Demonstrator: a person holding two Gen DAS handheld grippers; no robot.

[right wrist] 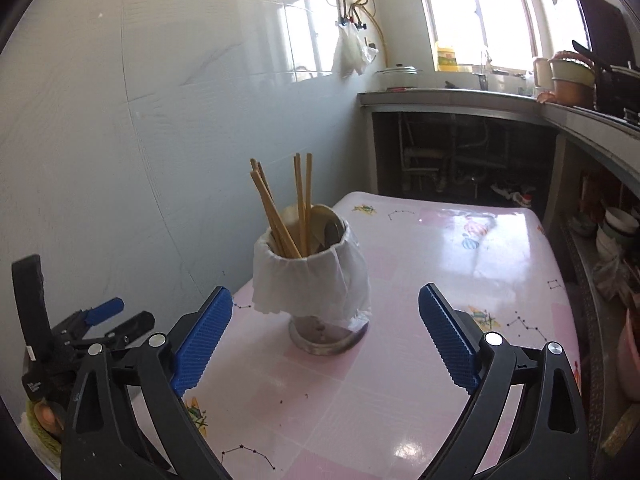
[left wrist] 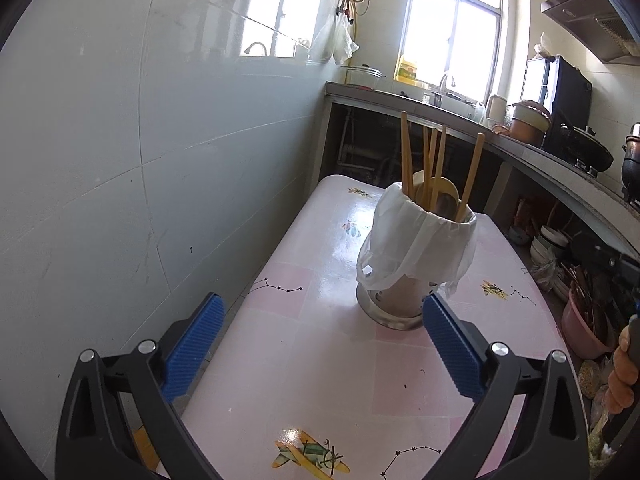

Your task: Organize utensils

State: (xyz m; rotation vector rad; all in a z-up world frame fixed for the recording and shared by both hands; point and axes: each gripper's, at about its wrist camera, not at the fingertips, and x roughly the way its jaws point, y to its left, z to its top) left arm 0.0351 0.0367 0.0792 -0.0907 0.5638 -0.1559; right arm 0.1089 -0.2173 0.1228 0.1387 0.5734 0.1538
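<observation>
A metal utensil holder, lined with a white plastic bag, stands upright on the pink patterned table. Several wooden chopsticks and spoons stick out of it. My left gripper is open with nothing between its blue pads; the holder is just ahead, by its right pad. My right gripper is also open and empty, the holder standing ahead between its fingers. The left gripper shows at the left of the right wrist view.
A tiled wall runs along the table's left edge. A counter with a sink, pots and a stove lies behind and to the right. Bowls and a pink basin sit on low shelves at the right. A hand shows at the right edge.
</observation>
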